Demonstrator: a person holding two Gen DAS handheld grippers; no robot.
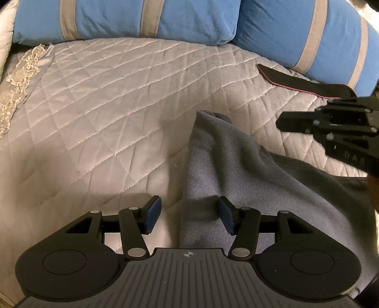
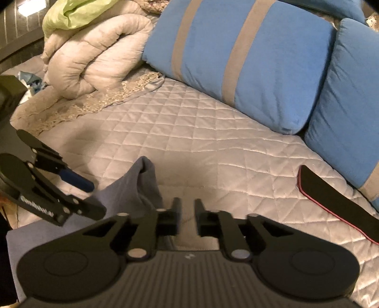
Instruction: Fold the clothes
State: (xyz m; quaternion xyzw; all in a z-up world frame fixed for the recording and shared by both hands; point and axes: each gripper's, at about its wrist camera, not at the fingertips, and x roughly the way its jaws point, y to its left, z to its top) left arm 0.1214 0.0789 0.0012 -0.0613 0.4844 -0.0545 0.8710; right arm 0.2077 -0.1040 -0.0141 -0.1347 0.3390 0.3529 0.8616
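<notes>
A: Where is the garment?

B: The grey fleece garment (image 1: pixel 227 170) lies on the quilted bedspread (image 1: pixel 106 113), near the bed's front edge, with one rumpled end pointing toward the two blue striped pillows (image 1: pixel 151 19) at the back.

A: And the left gripper (image 1: pixel 188 216)?

B: Its jaws are spread wide, nothing between them. In its own view one blue pad (image 1: pixel 152 213) is over bare quilt and the other is over the fleece; I cannot tell if either touches.

A: The right gripper (image 2: pixel 187 213)?

B: Jaws parted by a narrow gap, holding nothing. It sits just beside the garment's raised end, over the quilt.

A: Anything else on the bed?

B: A black strap with a red edge (image 2: pixel 331 199) lies toward the right edge, near a pillow. Lace trim (image 2: pixel 99 99) and a rolled beige comforter (image 2: pixel 94 54) are at the far left corner, with something green (image 2: pixel 71 14) on top.
</notes>
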